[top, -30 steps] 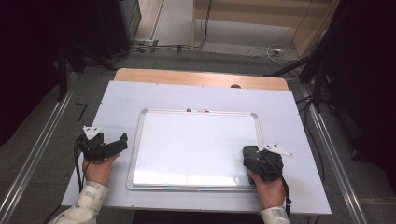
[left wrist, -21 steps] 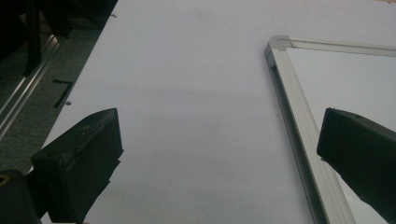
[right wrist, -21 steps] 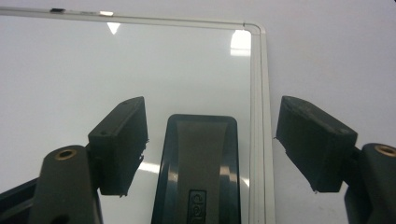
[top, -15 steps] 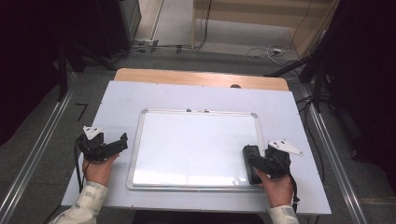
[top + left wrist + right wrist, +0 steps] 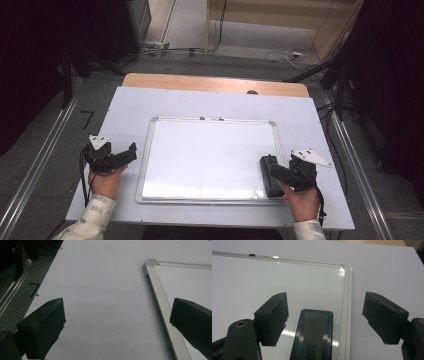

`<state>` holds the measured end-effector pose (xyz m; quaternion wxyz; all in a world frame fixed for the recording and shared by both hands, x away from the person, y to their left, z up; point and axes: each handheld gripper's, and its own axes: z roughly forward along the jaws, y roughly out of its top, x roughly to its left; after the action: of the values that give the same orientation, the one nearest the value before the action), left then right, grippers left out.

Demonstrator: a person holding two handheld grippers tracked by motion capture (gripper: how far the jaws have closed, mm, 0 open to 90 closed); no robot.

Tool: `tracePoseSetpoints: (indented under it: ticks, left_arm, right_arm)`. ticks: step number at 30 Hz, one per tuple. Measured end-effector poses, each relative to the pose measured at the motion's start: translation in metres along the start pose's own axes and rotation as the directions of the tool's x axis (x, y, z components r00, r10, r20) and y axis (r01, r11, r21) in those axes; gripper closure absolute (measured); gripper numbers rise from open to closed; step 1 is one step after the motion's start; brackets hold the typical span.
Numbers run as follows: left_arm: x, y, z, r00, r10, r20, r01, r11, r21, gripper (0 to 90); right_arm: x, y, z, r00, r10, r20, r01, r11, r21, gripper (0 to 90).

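A white dry-erase board (image 5: pixel 205 155) with a silver frame lies flat in the middle of the table. A black eraser (image 5: pixel 269 176) rests on its near right corner, close to the frame. My right gripper (image 5: pixel 281 176) sits just behind the eraser. In the right gripper view it (image 5: pixel 328 316) is open, its jaws standing wide on either side of the eraser (image 5: pixel 313 336) without touching it. My left gripper (image 5: pixel 121 155) is open on the bare tabletop to the left of the board. In the left gripper view it (image 5: pixel 117 322) has the board's frame (image 5: pixel 160 305) near its right jaw.
The board lies on a white tabletop (image 5: pixel 310 125) with a wooden strip (image 5: pixel 215 82) along its far edge. Metal rails (image 5: pixel 40 160) run along the floor on both sides. Cables and dark stands lie on the floor beyond the table.
My right gripper has drawn back slightly to the right, so more of the eraser shows in front of it. The left gripper has stayed put.
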<state>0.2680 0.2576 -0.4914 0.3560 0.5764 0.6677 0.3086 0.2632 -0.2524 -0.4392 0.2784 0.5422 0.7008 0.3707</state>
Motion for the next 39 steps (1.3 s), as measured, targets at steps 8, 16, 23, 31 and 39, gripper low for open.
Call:
tracePoseSetpoints:
  ticks: [8,16,23,31,39]
  left_arm:
    - [0.0,0.0,0.0,1.0,-0.002,-0.003,0.002,1.0,-0.005,0.4]
    - [0.0,0.0,0.0,1.0,-0.002,-0.005,0.002,1.0,-0.005,0.4]
    - [-0.001,0.0,0.0,1.0,0.001,-0.007,-0.001,1.0,-0.004,0.4]
    - [-0.001,0.0,0.0,1.0,0.0,-0.006,0.0,1.0,-0.005,0.4]
    - [-0.001,0.0,0.0,1.0,0.001,-0.005,-0.001,1.0,-0.004,0.4]
  right_arm:
    - [-0.008,0.0,-0.003,0.9998,0.001,0.021,-0.001,1.0,0.006,18.1]
    - [-0.016,-0.001,-0.008,0.9988,-0.002,0.048,0.002,1.0,0.006,18.1]
    - [-0.026,-0.002,-0.01,0.9974,-0.002,0.072,0.001,1.0,0.013,18.1]
    - [-0.038,-0.009,-0.012,0.9971,-0.013,0.076,0.011,1.0,0.028,18.5]
    - [-0.057,-0.018,-0.016,0.9946,0.002,0.103,-0.005,1.0,0.03,19.2]
